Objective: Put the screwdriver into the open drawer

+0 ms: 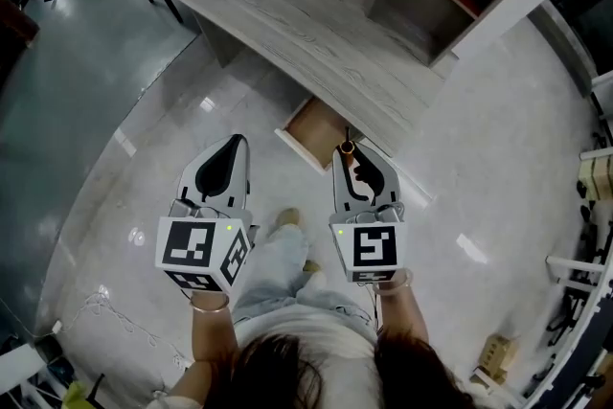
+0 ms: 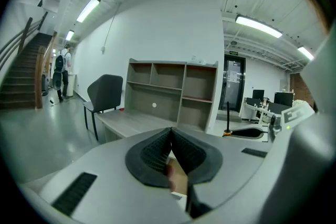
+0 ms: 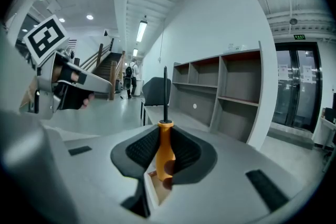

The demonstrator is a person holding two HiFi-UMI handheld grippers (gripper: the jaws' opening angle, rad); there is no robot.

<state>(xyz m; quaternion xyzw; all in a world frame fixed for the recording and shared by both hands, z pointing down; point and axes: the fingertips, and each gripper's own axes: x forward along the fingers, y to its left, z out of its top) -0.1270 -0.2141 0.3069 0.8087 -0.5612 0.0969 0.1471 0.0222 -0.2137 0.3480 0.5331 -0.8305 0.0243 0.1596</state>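
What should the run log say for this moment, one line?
right hand-held gripper: shut on screwdriver, shaft forward | left hand-held gripper: shut, empty | drawer: open, ahead of both | screwdriver not yet in

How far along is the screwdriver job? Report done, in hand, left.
Done: the drawer stands open below the desk, and the screwdriver is picked up. In hand: the right gripper has its jaws shut on the orange handle, over the drawer. Left: set it inside and release. The left gripper is shut, empty.
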